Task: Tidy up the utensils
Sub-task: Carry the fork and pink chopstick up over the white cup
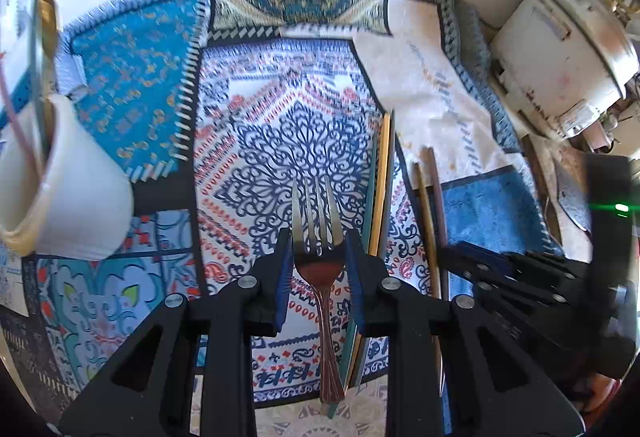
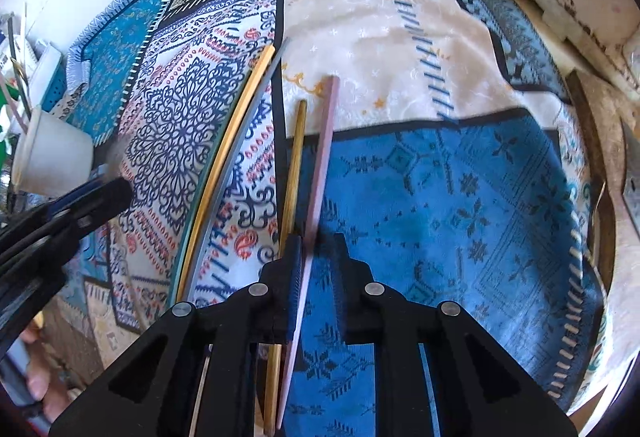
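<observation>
Metal fork (image 1: 314,221) apparently between left hand-held gripper (image 1: 319,237) pads.

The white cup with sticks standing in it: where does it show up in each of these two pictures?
Left wrist view: the white cup fills the left edge, large and close, left of the fork between the left gripper fingers.
Right wrist view: the same cup sits small at the far left edge.
Shared landmark: the long yellow stick on the patterned cloth, right of the cup.

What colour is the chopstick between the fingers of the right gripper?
Pale pink. The chopstick shows best in the right wrist view, beside a tan one.
</observation>
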The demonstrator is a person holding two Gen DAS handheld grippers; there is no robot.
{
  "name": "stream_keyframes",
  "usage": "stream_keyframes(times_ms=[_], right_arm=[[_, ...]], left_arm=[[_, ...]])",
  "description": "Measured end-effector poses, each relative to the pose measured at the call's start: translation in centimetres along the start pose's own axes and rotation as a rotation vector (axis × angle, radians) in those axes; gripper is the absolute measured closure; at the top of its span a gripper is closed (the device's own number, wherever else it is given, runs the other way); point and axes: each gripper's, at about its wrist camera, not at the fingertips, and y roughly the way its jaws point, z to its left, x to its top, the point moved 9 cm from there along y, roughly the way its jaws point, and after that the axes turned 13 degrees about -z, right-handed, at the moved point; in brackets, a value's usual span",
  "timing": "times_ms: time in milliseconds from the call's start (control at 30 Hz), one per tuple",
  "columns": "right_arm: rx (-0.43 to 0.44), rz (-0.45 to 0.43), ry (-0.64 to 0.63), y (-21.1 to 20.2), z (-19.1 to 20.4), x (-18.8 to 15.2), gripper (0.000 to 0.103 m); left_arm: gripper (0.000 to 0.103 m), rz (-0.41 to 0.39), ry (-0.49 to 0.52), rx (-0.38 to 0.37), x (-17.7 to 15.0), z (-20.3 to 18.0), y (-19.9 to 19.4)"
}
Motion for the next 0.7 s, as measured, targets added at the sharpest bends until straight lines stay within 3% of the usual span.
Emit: stream_keyframes(times_ms=[233,367,700], right_arm=[[-0.047,-0.067,-0.036,1.3,1.1,2.0,0.095],[0.011,-0.043,0.01,1.7,1.3,2.6,0.097],[0.042,-0.186,0.067,-2.7,0.8,4.5,0.097]], left_arm=[[0.079,-0.052,-0.019,-0.005,1.2,0.2,-2.0],[0.079,-0.074,-0.029,-0.002,1.6,0.6,-3.0],[0.079,-0.166,0.009,0.017,3.5,0.3,-6.1]])
